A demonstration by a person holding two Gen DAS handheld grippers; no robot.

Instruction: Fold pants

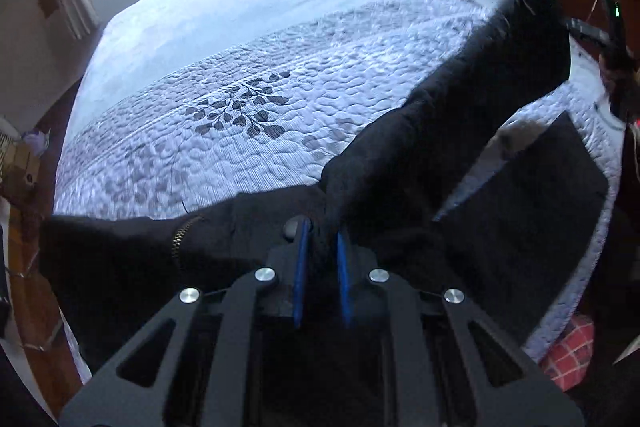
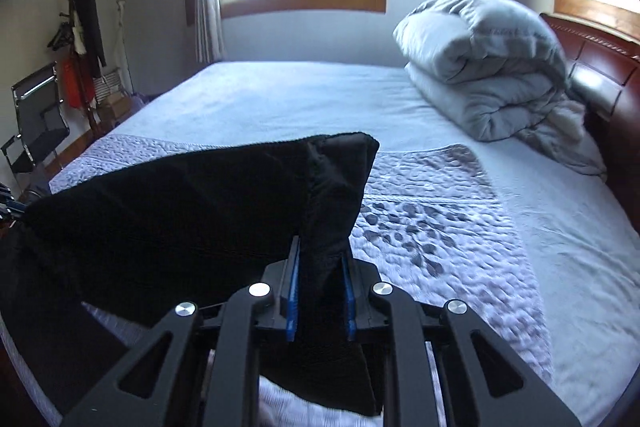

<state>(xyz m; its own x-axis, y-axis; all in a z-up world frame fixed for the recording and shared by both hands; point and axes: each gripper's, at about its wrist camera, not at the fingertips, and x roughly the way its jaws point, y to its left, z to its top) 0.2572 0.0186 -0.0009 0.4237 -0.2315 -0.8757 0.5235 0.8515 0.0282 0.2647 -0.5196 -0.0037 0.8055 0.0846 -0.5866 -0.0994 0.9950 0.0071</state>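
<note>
Above the quilted bedspread (image 1: 248, 99), the black pants (image 1: 460, 131) hang lifted between both tools: the left gripper (image 1: 322, 247) is clamped on a bunched part near the zipper (image 1: 185, 233), and the right gripper (image 2: 320, 267) is pinched on a thick fold near what looks like one end, though dark cloth hides the seams. Both bites look shallow, so the fabric's weight could drag it free. With the legs sagging unevenly, the fold could land crooked.
</note>
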